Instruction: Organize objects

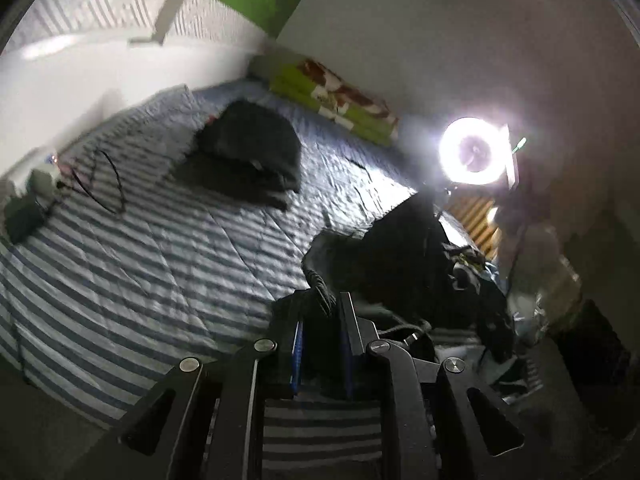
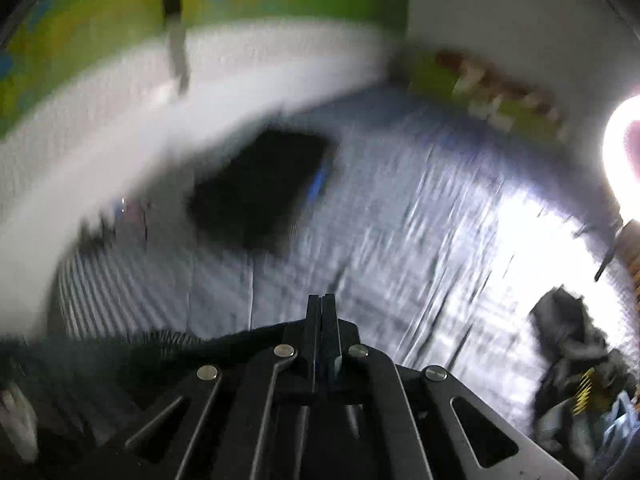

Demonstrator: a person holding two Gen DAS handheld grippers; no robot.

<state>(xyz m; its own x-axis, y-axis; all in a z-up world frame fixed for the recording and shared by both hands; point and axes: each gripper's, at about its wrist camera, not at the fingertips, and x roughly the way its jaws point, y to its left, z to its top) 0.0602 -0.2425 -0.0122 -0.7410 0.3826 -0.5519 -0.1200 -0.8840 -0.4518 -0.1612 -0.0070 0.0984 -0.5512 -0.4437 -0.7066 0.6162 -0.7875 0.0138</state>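
1. Left wrist view: the left gripper (image 1: 320, 316) points down over a bed (image 1: 132, 272) covered with a blue-and-white striped quilt. Its fingers (image 1: 349, 320) stand a little apart and pinch a piece of dark cloth (image 1: 384, 256) with a ribbed edge, which bulges up and away to the right of the tips.
2. A folded dark garment (image 1: 248, 156) lies flat on the quilt further up the bed, well apart from the held cloth.
3. Near the left edge of the bed a thin black cable (image 1: 104, 184) loops across the stripes, beside a small dark box (image 1: 22, 220).
4. A green patterned cushion (image 1: 336, 102) runs along the far edge of the bed against the wall.
5. A bright ring light (image 1: 474, 152) glares at the right, and below it a heap of mixed clothes (image 1: 476, 276) sits by the bedside; the details there are too dark to tell.
6. Right wrist view: the picture is heavily blurred. The right gripper (image 2: 321, 308) has its fingers (image 2: 313, 316) pressed together with nothing visible between the tips. Dark fringed cloth (image 2: 160, 348) lies low at the left, just behind the gripper's body; whether it touches the gripper I cannot tell.
7. Ahead in this view the folded dark garment (image 2: 260, 192) shows on the quilt, and the clothes heap (image 2: 572, 356) sits at the lower right.
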